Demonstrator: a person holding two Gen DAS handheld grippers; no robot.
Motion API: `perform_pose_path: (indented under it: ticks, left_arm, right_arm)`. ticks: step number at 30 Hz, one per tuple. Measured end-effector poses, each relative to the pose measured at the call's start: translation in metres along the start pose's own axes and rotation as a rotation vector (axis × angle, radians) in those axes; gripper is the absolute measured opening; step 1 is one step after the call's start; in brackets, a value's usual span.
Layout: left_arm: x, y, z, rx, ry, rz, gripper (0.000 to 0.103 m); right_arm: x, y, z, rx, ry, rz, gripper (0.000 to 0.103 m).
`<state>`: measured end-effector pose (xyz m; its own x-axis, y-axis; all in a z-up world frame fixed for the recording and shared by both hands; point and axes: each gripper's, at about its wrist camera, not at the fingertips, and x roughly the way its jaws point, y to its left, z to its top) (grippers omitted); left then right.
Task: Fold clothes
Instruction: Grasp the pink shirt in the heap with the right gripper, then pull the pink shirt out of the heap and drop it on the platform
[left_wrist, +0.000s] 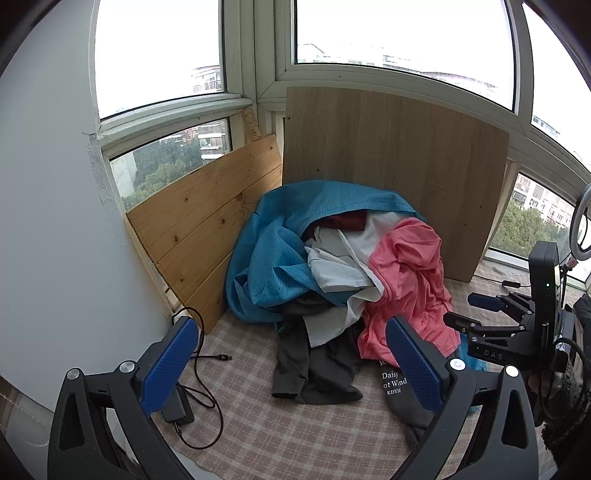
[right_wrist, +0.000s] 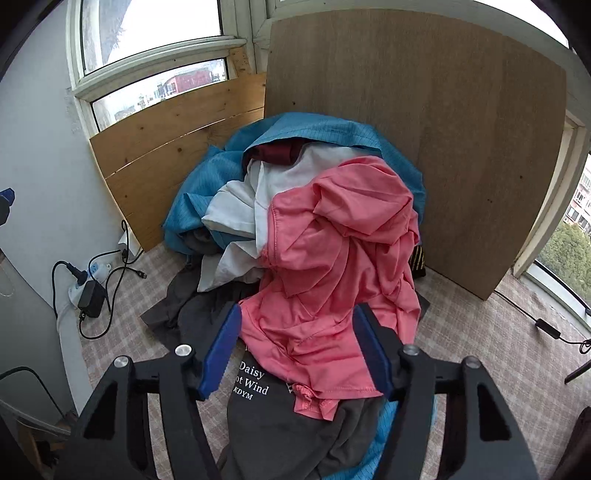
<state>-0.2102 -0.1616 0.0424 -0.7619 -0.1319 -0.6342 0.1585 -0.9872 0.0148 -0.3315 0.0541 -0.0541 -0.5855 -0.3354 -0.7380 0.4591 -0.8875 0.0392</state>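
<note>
Your right gripper (right_wrist: 295, 350), fingers spread, hovers over the pink shirt (right_wrist: 332, 258) at frame centre; next, pinch its hem. Left gripper (left_wrist: 291, 362) is spread too.

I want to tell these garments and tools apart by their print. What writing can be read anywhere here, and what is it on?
"Daisy", "ot Wind" (start hidden under the pink garment), "KDYM": white print on the dark grey garment.
"DAS": on the right gripper body, seen from the left wrist.
No other writing is readable.

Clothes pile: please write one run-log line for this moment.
phase: reach | right hand-held gripper: open over pink garment | left hand-held gripper: open, empty | clothes pile: unfolded
</note>
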Motion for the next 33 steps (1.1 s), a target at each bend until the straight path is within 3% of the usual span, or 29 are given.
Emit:
perform_pose_path:
  ticks: [5,11,14,15,17,20,21,26,30,33]
  left_arm:
    - [0.033,0.009,-0.001,-0.005,0.026,-0.052,0.102]
    - [0.069,0.013,-0.002,-0.020,0.065,-0.062,0.102]
    - [0.080,0.014,-0.005,-0.025,0.085,-0.073,0.102]
    - [0.082,0.014,-0.005,-0.024,0.089,-0.072,0.102]
    - [0.085,0.014,-0.006,-0.019,0.093,-0.063,0.102]
    - [0.084,0.014,-0.006,-0.013,0.094,-0.068,0.102]
    - [0.083,0.014,-0.006,-0.011,0.093,-0.070,0.102]
    - [0.071,0.006,-0.005,0.007,0.077,-0.087,0.102]
    - [0.057,-0.003,-0.009,0.039,0.064,-0.115,0.102]
    - [0.052,-0.014,-0.014,0.066,0.080,-0.153,0.102]
  right_arm:
    - [0.062,-0.002,0.039,-0.025,0.058,-0.067,0.062]
    - [0.121,-0.021,0.079,0.111,0.124,-0.002,0.069]
    - [0.144,-0.017,0.083,0.081,0.162,-0.003,0.069]
    - [0.146,-0.015,0.082,0.057,0.159,-0.012,0.064]
    - [0.143,-0.015,0.081,0.037,0.146,-0.002,0.039]
    - [0.118,-0.023,0.078,0.071,0.116,0.053,0.013]
    - [0.109,-0.026,0.077,0.086,0.103,0.070,0.011]
    - [0.041,-0.042,0.069,0.165,-0.007,0.131,0.010]
    - [-0.061,-0.050,0.066,0.218,-0.193,0.147,0.010]
    - [-0.151,-0.057,0.057,0.233,-0.349,0.102,0.010]
